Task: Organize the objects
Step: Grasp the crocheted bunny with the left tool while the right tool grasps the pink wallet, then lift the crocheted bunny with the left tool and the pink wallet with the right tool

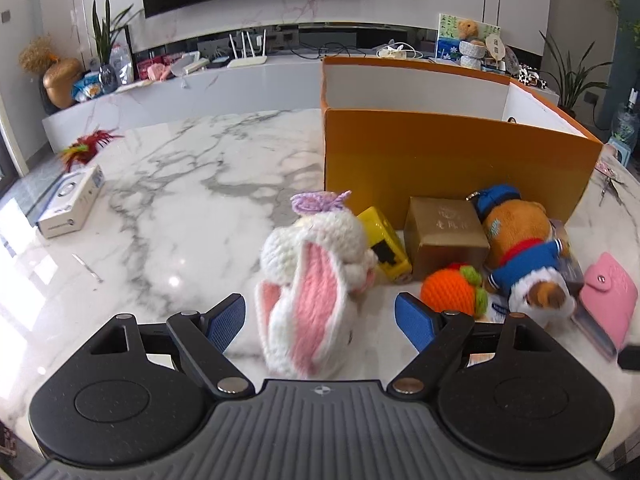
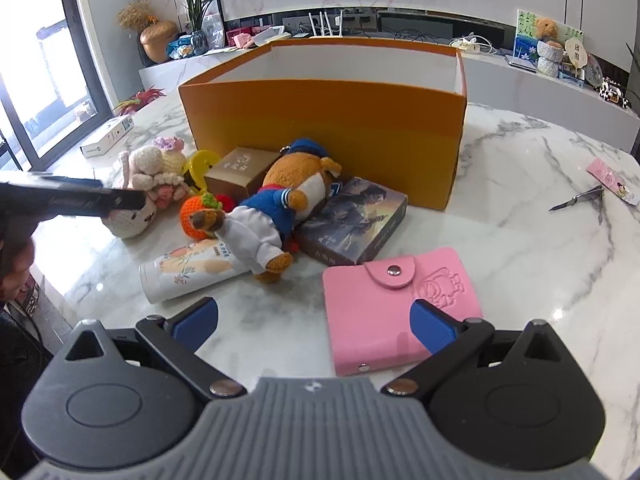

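On the marble table (image 2: 520, 200), the left gripper (image 1: 320, 320) stands with its jaws wide apart around the white crochet rabbit (image 1: 316, 280), pads not touching it. Right of the rabbit lie an orange crochet fruit (image 2: 198, 216), a gold carton (image 2: 240, 172), a teddy bear (image 2: 280, 204) in blue and a dark box (image 2: 352, 220), all near the orange box (image 2: 328, 128). The right gripper (image 2: 316, 320) is spread apart over the pink wallet (image 2: 380, 312), one pad above its right edge.

Toys crowd the orange box (image 2: 320, 128) front; bare marble table (image 1: 180, 208) lies seemingly clear leftward
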